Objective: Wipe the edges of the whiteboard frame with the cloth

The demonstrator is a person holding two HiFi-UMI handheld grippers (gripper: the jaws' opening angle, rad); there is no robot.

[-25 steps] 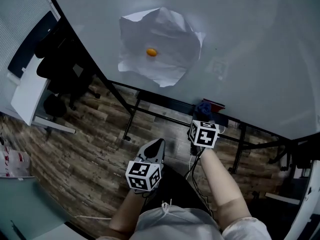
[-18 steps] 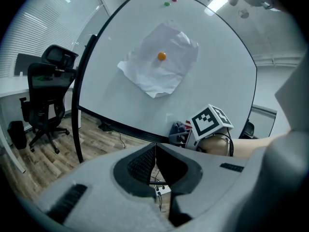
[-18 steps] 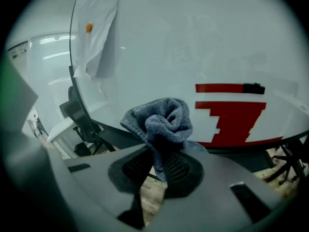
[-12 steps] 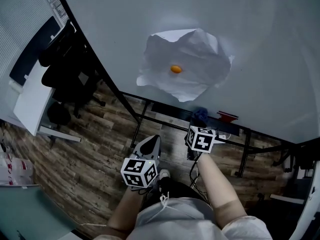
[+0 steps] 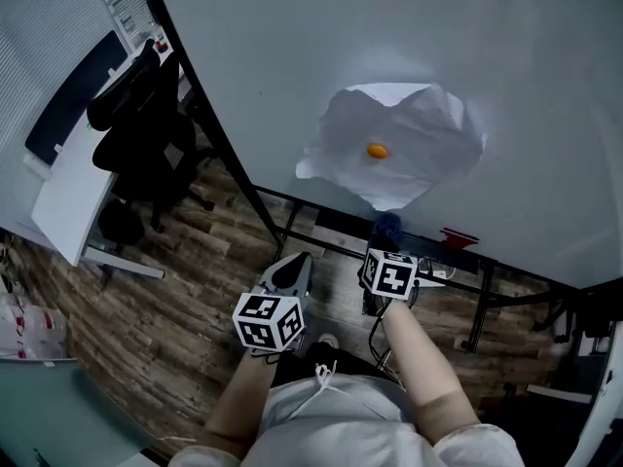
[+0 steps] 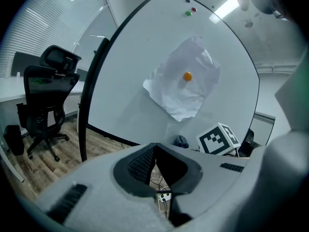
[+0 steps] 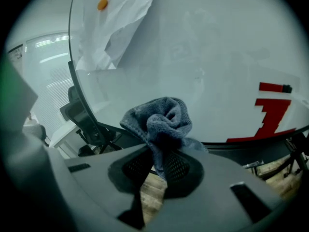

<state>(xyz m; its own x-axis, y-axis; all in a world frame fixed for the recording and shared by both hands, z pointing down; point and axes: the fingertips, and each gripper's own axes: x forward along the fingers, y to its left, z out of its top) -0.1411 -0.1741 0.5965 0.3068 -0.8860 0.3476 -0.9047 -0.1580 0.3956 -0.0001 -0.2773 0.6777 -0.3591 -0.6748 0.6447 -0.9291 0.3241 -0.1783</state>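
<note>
The whiteboard (image 5: 506, 76) has a black frame; its left edge (image 5: 209, 129) and bottom edge (image 5: 331, 220) show in the head view. A crumpled white paper (image 5: 409, 144) is pinned to it by an orange magnet (image 5: 377, 151). My right gripper (image 5: 385, 248) is shut on a grey-blue cloth (image 5: 388, 226), which is bunched just in front of the bottom frame (image 7: 251, 143). In the right gripper view the cloth (image 7: 161, 121) rises from between the jaws. My left gripper (image 5: 293, 272) hangs lower left, shut and empty, its tips (image 6: 155, 147) meeting below the board.
A black office chair (image 5: 146, 134) and a white desk (image 5: 68, 197) stand left of the board. A red object (image 5: 458, 235) lies on the board's ledge to the right of the cloth. The black stand legs (image 5: 479, 305) and cables cross the wooden floor (image 5: 165, 300).
In the head view the board and paper have shifted right and down. The left gripper has drifted slightly left. The right gripper still holds the cloth by the bottom frame.
</note>
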